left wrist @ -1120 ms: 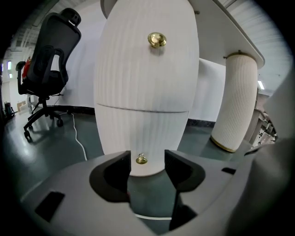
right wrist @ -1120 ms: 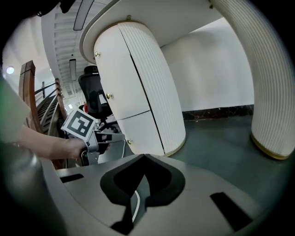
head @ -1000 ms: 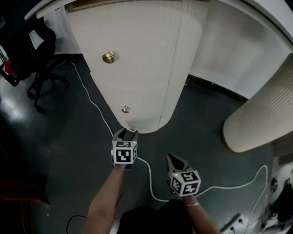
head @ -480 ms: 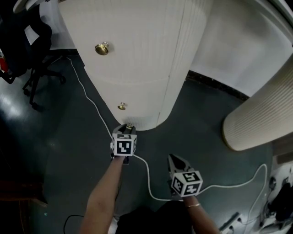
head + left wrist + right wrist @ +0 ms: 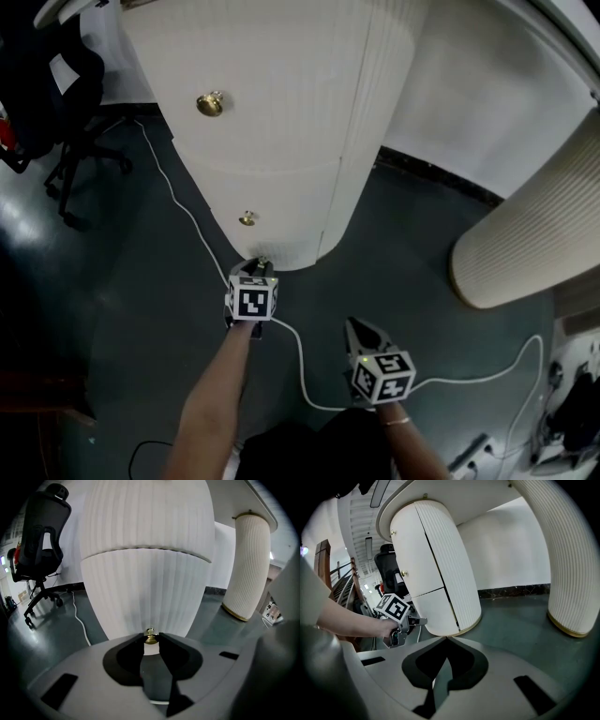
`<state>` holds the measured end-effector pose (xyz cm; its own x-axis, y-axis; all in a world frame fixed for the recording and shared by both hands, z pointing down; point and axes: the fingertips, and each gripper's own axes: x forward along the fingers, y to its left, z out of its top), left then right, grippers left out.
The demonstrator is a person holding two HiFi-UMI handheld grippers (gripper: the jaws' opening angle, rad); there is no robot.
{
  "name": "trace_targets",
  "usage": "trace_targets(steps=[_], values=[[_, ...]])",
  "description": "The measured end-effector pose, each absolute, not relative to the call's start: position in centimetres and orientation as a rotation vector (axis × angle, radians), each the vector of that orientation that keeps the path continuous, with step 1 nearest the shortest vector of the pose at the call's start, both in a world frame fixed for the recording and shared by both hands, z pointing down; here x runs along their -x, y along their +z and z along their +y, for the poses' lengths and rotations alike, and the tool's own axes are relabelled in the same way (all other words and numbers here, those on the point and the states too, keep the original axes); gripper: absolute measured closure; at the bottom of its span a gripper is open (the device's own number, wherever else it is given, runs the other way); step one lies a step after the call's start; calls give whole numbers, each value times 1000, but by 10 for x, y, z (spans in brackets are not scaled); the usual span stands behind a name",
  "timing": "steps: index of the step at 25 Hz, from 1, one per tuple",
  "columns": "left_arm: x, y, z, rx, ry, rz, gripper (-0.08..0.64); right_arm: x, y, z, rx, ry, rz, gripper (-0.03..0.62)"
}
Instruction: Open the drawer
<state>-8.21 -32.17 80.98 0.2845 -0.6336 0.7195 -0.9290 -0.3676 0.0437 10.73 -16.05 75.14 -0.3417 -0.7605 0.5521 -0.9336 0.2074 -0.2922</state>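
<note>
The white ribbed cabinet (image 5: 281, 94) has three brass knobs down its rounded front: a top one (image 5: 209, 103), a middle one (image 5: 247, 218) and the lowest knob (image 5: 262, 260) near the floor. My left gripper (image 5: 259, 269) is at that lowest knob. In the left gripper view the knob (image 5: 150, 637) sits between the two jaw tips of the left gripper (image 5: 151, 640). The jaws have just been closing and now press on it from both sides. My right gripper (image 5: 360, 330) hangs back to the right above the floor, its jaws shut (image 5: 447, 639) on nothing.
A black office chair (image 5: 52, 112) stands to the left of the cabinet. A white cable (image 5: 187, 211) runs over the dark floor past the cabinet's foot and under my arms. A ribbed white column (image 5: 534, 234) rises at the right.
My left gripper has moved down and forward to the lowest knob, and its jaws have narrowed around it. The right gripper has stayed in place.
</note>
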Motion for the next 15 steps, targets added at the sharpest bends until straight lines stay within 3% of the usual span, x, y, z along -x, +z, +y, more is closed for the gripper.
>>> trace_targets(steps=[15], values=[[99,815,-266,-2072,864,-1407,459,-99,739,-158,-1576,837,-2238,588]])
